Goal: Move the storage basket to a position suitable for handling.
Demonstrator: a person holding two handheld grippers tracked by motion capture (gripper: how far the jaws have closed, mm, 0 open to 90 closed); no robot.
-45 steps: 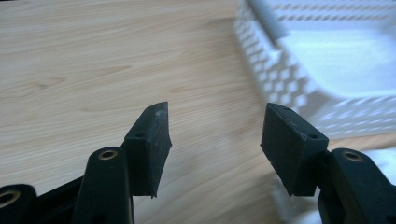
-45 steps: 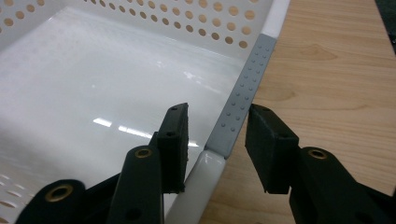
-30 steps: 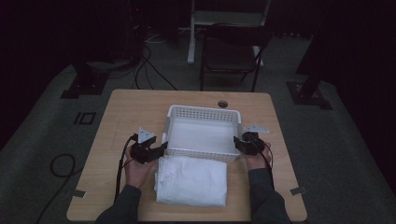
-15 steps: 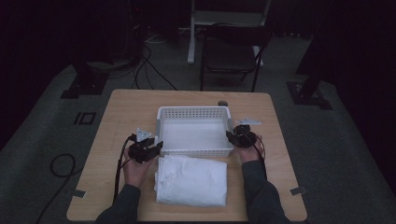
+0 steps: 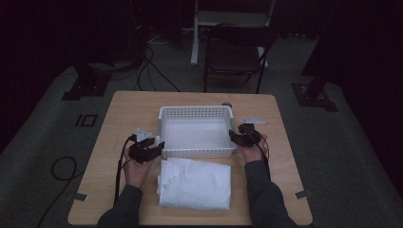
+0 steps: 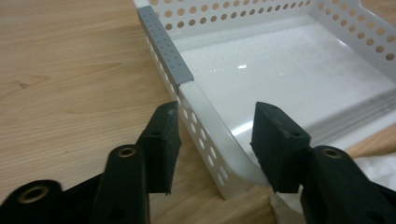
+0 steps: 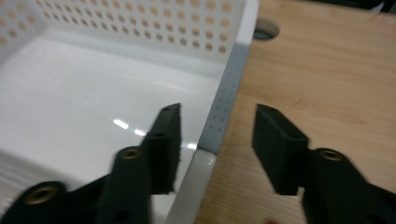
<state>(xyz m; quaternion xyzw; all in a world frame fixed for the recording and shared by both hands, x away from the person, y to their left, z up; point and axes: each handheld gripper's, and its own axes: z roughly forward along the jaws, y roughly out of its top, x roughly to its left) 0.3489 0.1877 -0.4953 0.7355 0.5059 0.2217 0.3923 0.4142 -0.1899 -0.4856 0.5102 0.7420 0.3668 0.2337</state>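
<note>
An empty white perforated basket (image 5: 197, 114) stands on the wooden table (image 5: 128, 114), with grey grip strips (image 6: 166, 42) on its side rims. Just in front of it lies a folded white cloth (image 5: 195, 184). My left gripper (image 5: 157, 148) is open at the basket's near left corner. In the left gripper view the left gripper (image 6: 212, 144) has one jaw outside the wall and one inside, neither pressing on it. My right gripper (image 5: 233, 135) is open at the right wall. In the right gripper view the right gripper (image 7: 217, 123) straddles the basket's (image 7: 93, 93) grey-edged rim the same way.
A dark chair (image 5: 237, 52) stands beyond the table's far edge, with cables on the floor to the left. A round hole (image 5: 227, 104) in the tabletop sits behind the basket's far right corner. Bare wood lies left and right of the basket.
The basket has come down and shifted slightly left onto the table. Both grippers, shut on its side rims before, now stand open around them.
</note>
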